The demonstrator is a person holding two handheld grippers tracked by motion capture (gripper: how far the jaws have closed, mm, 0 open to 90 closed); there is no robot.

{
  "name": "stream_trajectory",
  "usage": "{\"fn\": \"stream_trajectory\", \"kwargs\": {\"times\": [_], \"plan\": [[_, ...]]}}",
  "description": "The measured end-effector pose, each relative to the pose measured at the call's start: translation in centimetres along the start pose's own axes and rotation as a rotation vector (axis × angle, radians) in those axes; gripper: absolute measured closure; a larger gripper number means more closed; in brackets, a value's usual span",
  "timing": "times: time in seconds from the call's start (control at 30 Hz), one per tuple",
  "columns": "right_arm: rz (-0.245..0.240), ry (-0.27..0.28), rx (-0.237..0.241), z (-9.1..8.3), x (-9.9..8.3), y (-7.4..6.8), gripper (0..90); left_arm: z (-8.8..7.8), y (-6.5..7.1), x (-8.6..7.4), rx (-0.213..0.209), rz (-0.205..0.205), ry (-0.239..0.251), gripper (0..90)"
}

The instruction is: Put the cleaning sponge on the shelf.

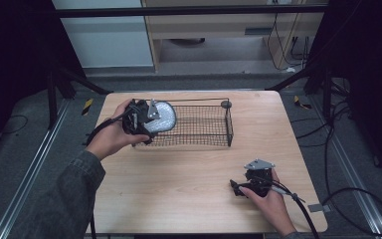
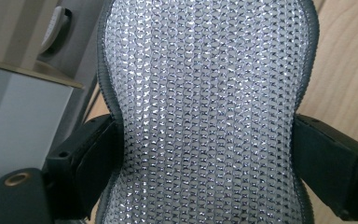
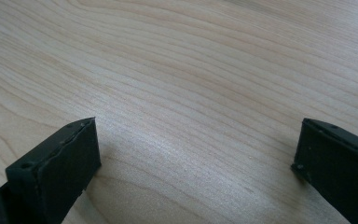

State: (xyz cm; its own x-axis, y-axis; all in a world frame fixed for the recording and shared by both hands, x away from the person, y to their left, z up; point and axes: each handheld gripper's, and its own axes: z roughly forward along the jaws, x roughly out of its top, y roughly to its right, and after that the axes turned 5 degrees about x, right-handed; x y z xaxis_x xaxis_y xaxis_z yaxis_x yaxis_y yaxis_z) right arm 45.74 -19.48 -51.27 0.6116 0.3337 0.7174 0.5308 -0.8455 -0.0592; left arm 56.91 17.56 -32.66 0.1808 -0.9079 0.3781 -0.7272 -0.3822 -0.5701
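A silver mesh scouring pad [image 1: 161, 117] with a grey edge is held over the left end of a black wire basket [image 1: 214, 127]. My left gripper [image 1: 146, 119] is shut on it. In the left gripper view the pad [image 2: 205, 112] stands between the two black jaws, which pinch its narrow waist on both sides. My right gripper [image 1: 236, 189] rests low on the table [image 1: 179, 169] near the front right, held by a hand. In the right gripper view that gripper [image 3: 196, 154] is open, with bare wood between its jaws.
The wire basket lies lengthwise across the back middle of the wooden table. Cables trail from both grippers, the right one off the front right corner [image 1: 303, 209]. Black frame legs [image 1: 74, 82] and grey floor surround the table.
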Motion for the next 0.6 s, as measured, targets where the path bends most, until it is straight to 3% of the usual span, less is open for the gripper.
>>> {"fn": "stream_trajectory", "kwargs": {"times": [0.27,0.6], "plan": [[0.001,0.001,-0.001,0.0,0.0,0.0,0.4,0.7,-2.3,0.3,0.018,0.001,-0.003,10.4],[0.001,0.002,-0.002,0.0,0.0,0.0,0.4,1.6,-2.9,0.3,0.012,0.016,0.005,10.5]]}}
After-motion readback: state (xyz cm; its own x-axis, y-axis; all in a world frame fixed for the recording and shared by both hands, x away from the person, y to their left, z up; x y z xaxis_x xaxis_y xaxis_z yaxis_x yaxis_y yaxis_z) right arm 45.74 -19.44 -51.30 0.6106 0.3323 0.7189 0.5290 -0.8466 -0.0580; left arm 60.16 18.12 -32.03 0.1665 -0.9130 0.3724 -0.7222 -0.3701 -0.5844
